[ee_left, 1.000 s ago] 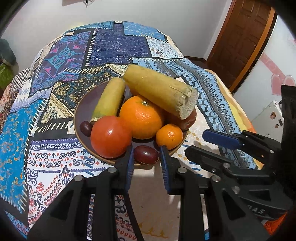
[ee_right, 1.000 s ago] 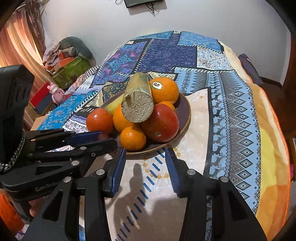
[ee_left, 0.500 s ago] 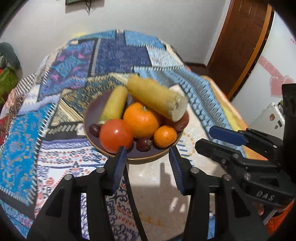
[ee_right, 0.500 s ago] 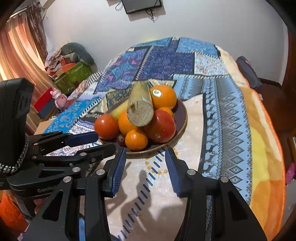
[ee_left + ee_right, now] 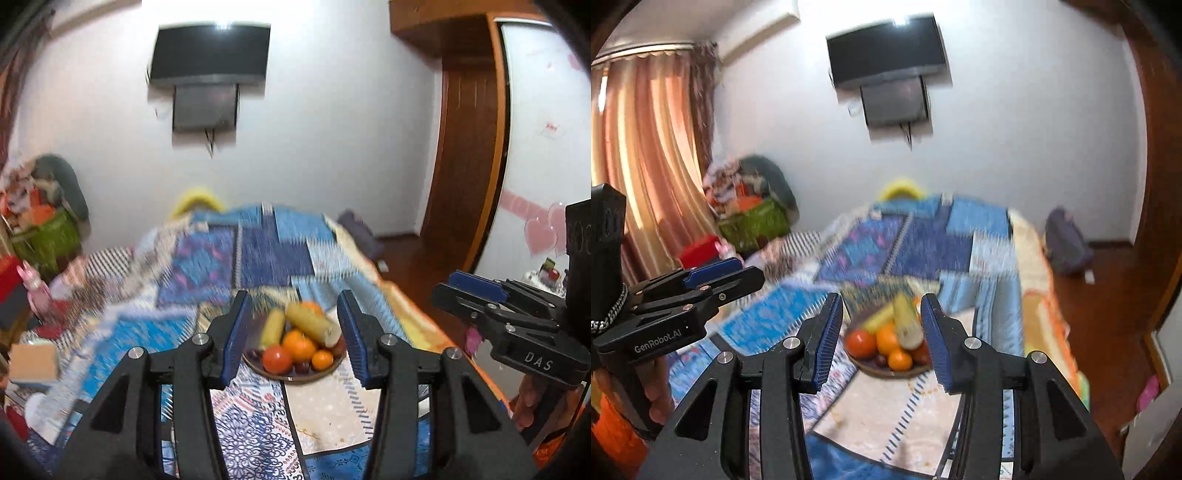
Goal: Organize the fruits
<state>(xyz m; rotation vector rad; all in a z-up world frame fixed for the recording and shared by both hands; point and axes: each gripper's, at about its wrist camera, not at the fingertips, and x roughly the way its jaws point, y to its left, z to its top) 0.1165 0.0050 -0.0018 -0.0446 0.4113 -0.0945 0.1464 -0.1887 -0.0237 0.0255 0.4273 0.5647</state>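
Both grippers, left (image 5: 293,341) and right (image 5: 882,339), have pulled well back from the bowl (image 5: 295,373), jaws wide and empty; the fruit looks sorted.

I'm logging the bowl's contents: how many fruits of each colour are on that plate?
Blurred frames, so this is a best count.
orange fruits: 3
red fruits: 2
small dark fruits: 2
long yellowish pieces: 2
Total: 9

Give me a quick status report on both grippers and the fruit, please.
Left gripper open, empty. Right gripper open, empty. Fruit piled in bowl on table, untouched. Nothing between grippers and bowl.
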